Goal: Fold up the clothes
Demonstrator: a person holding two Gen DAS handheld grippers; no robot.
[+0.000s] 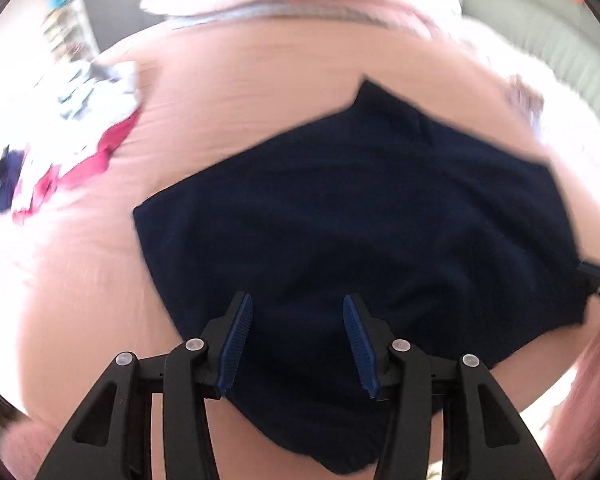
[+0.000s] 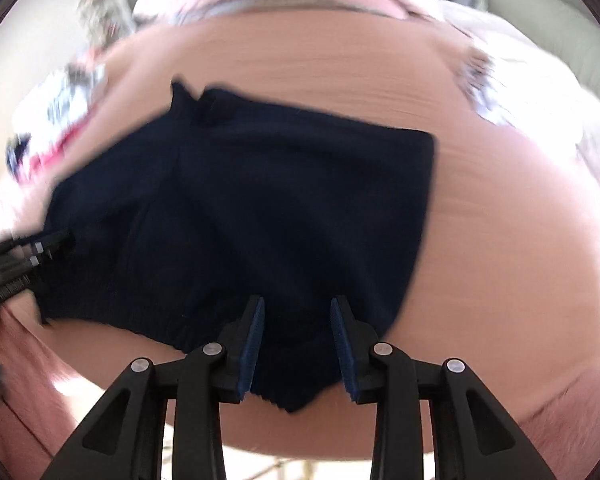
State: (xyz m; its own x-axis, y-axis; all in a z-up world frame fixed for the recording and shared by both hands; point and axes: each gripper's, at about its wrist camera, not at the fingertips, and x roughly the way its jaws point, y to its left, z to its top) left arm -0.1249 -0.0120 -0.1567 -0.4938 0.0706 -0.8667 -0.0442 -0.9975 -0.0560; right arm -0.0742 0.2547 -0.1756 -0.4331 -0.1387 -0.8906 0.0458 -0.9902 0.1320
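Navy garment — spread flat, wrinkled, blurred.

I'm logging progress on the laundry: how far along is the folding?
Done: the navy garment lies spread on the pink bed. In hand: the left gripper and right gripper both hang open over its near edge, gripping nothing. Left: folding it, then the mixed clothes pile.

Navy garment between parted fingers
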